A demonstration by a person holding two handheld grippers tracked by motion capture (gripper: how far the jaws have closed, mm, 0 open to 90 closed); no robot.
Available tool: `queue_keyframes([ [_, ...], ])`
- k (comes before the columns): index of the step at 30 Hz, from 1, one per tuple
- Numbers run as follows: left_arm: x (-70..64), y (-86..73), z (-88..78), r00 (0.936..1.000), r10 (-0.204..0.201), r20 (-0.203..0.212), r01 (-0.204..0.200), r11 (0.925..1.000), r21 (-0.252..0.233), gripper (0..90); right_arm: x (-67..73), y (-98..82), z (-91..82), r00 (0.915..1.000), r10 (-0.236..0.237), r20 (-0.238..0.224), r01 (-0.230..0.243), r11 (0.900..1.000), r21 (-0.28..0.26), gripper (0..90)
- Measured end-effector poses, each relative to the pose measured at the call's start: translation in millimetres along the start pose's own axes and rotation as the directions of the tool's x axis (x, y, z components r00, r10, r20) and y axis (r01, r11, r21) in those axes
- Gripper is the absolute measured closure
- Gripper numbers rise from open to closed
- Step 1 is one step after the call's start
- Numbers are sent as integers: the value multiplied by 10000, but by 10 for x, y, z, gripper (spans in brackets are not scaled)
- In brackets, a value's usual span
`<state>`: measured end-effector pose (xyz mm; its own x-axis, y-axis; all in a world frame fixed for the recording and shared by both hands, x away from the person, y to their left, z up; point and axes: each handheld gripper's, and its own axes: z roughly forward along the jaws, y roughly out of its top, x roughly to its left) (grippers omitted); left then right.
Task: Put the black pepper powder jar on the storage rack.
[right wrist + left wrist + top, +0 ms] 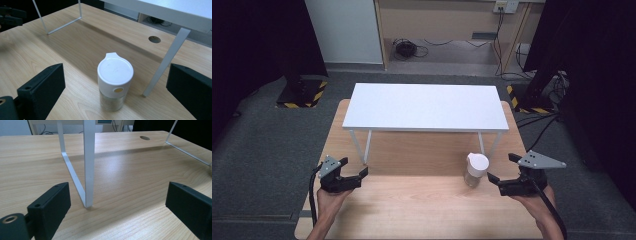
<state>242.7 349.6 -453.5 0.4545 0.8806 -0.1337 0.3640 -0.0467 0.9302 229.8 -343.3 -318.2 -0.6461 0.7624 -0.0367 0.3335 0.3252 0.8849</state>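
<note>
The right gripper hangs just above the wooden table with its jaws spread wide and nothing between them. Straight ahead of it, centred in the gap between the jaws but short of them, stands the jar. The left gripper is likewise released, jaws apart, well off to the other side and facing the near leg of the white shelf.

From where I stand, the likeliest trouble is a tip-over. The jar is tall for its footprint and carries a heavy-looking lid, so if one jaw meets it before the other as the right gripper moves in, it could be shoved sideways or topple. A second worry is the slanted shelf leg just beyond and to the right of the jar: a wide-open jaw pushed too far forward could knock that leg. Closing on the smooth lid, not the glass, might also let it slip.

The jar itself is a small clear glass cylinder holding something pale and granular, though I cannot tell what. Its white cap is wider than the glass, has a small pouring lip pointing away from the gripper and a round yellowish dot on its near side. It stands upright.
</note>
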Motion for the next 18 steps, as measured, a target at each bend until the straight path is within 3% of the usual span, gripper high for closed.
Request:
queue_keyframes([
  [18, -4, -6, -39, 9999, 86, -56, -85, 10000, 38, 52, -71, -97, 257, 9990, 444, -72, -441, 9983, 374, 16],
])
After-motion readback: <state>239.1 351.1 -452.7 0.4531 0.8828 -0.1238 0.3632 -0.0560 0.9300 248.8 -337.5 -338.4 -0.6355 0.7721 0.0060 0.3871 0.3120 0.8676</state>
